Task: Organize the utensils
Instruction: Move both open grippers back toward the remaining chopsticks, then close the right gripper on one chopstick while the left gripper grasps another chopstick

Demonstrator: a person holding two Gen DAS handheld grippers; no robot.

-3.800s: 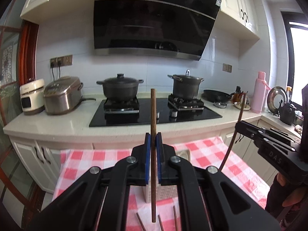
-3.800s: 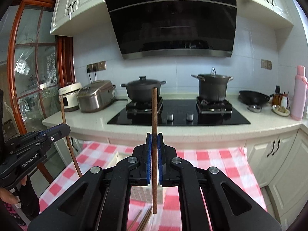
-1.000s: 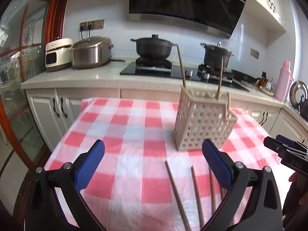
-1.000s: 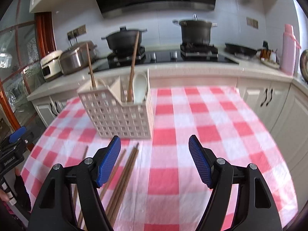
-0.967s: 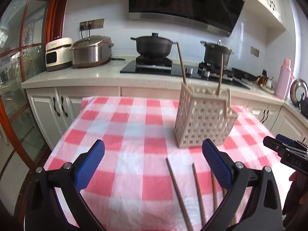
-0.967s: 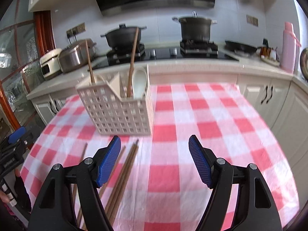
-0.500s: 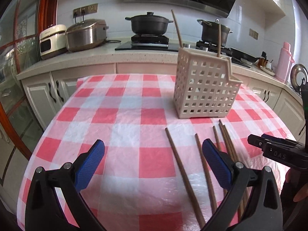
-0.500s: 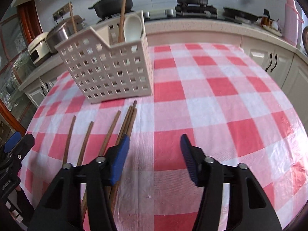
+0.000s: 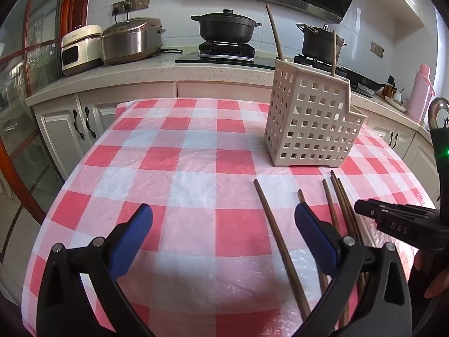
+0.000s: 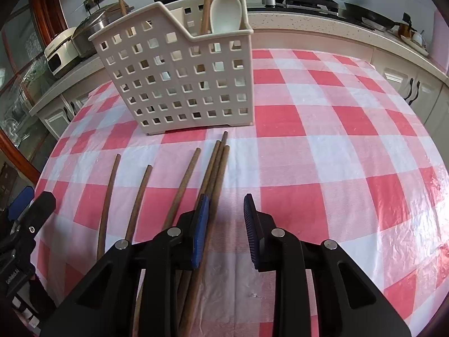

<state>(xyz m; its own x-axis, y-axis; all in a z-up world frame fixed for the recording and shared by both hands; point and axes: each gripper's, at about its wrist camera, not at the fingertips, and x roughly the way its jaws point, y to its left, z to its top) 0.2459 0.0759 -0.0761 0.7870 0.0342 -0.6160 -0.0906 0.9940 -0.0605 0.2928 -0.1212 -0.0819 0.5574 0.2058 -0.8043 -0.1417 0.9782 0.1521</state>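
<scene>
both grippers drop to the loose chopsticks for the next pick

fingers of the right gripper are closing, with one chopstick of the tight bundle running along its left pad and only bare cloth showing in the rest of the gap; nothing is pinched yet. a few seconds back each gripper held a chopstick upright above the table; those two now stand in the white slotted basket, beside a pale spoon, and both grippers have come down empty. a second ago the right jaws stood wide; they have narrowed a good deal. the left gripper hangs spread wide over the checked tablecloth, with one long chopstick lying between its pads, untouched. six chopsticks lie on the cloth just in front of the basket, three of them bunched. so one round is done and another is starting; i judge the bunched ones may make a clean single pick awkward.
</scene>
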